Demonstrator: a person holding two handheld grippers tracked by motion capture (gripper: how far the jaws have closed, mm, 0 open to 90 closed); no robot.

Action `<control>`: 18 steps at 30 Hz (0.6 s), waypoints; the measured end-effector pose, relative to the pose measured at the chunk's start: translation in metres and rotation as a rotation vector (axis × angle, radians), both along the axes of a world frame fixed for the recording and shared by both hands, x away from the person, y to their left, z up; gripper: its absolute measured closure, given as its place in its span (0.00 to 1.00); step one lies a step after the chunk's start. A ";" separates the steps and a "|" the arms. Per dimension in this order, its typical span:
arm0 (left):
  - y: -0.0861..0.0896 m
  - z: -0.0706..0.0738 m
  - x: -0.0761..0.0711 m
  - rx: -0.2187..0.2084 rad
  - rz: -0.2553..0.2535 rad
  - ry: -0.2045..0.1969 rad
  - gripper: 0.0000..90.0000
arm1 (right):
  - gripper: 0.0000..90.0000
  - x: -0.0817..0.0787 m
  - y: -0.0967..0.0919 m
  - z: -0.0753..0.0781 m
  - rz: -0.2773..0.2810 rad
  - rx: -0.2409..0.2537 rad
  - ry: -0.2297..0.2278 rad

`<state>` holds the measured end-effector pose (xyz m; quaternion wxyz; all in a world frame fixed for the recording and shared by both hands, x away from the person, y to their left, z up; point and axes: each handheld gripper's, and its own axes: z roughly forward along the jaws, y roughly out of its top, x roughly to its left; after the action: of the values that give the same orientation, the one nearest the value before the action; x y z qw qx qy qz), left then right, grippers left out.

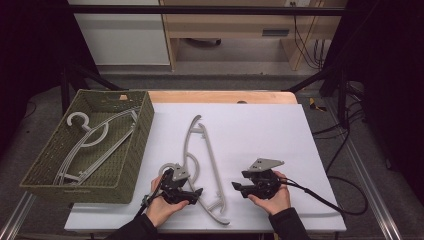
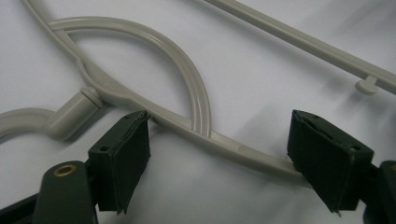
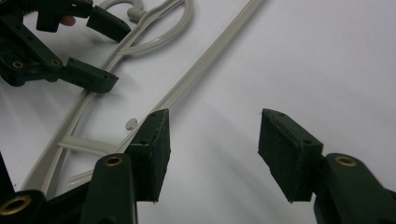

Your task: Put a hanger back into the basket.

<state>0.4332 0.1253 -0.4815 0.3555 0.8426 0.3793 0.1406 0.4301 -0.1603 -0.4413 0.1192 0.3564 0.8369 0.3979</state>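
A grey plastic hanger lies flat on the white board, its hook toward the person's left hand. My left gripper hovers over the hanger's shoulder just beside the hook. In the left gripper view its jaws stand open, and the curved arm of the hanger runs from one pad to the other without being pinched. My right gripper sits to the right of the hanger, and its jaws are open over bare white surface. The right gripper view has the hanger's straight bar and the left gripper beyond it.
An olive woven basket stands at the left of the board with more grey hangers inside. A black cable trails right from the right gripper. Dark frame bars and wooden furniture stand beyond the table's far edge.
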 end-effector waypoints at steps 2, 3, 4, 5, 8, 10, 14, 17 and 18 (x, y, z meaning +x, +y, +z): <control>-0.002 0.000 0.000 0.008 0.008 -0.011 0.23 | 0.47 0.000 -0.001 0.001 -0.009 0.006 -0.007; -0.003 0.000 0.000 0.013 0.006 -0.012 0.24 | 0.46 0.000 -0.002 0.002 -0.012 0.006 -0.008; -0.004 -0.001 0.000 0.008 0.009 -0.023 0.25 | 0.45 0.000 -0.002 0.003 -0.017 0.011 -0.010; -0.004 -0.001 0.001 0.006 0.010 -0.030 0.28 | 0.44 0.000 -0.003 0.004 -0.018 0.009 -0.016; -0.007 -0.002 0.004 0.010 0.012 -0.046 0.34 | 0.43 0.001 -0.005 0.005 -0.026 0.019 -0.016; -0.010 -0.002 0.007 0.014 0.008 -0.055 0.37 | 0.42 0.001 -0.005 0.006 -0.026 0.026 -0.021; -0.011 0.000 0.012 0.014 0.011 -0.045 0.42 | 0.40 0.001 -0.005 0.007 -0.028 0.031 -0.019; -0.010 0.000 0.012 0.010 0.013 -0.043 0.45 | 0.39 0.002 -0.006 0.006 -0.029 0.027 -0.022; -0.009 0.000 0.013 0.009 0.008 -0.037 0.45 | 0.39 0.001 -0.006 0.006 -0.030 0.030 -0.019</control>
<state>0.4460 0.1166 -0.4813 0.3579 0.8401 0.3752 0.1592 0.4315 -0.1661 -0.4355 0.1278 0.3666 0.8242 0.4122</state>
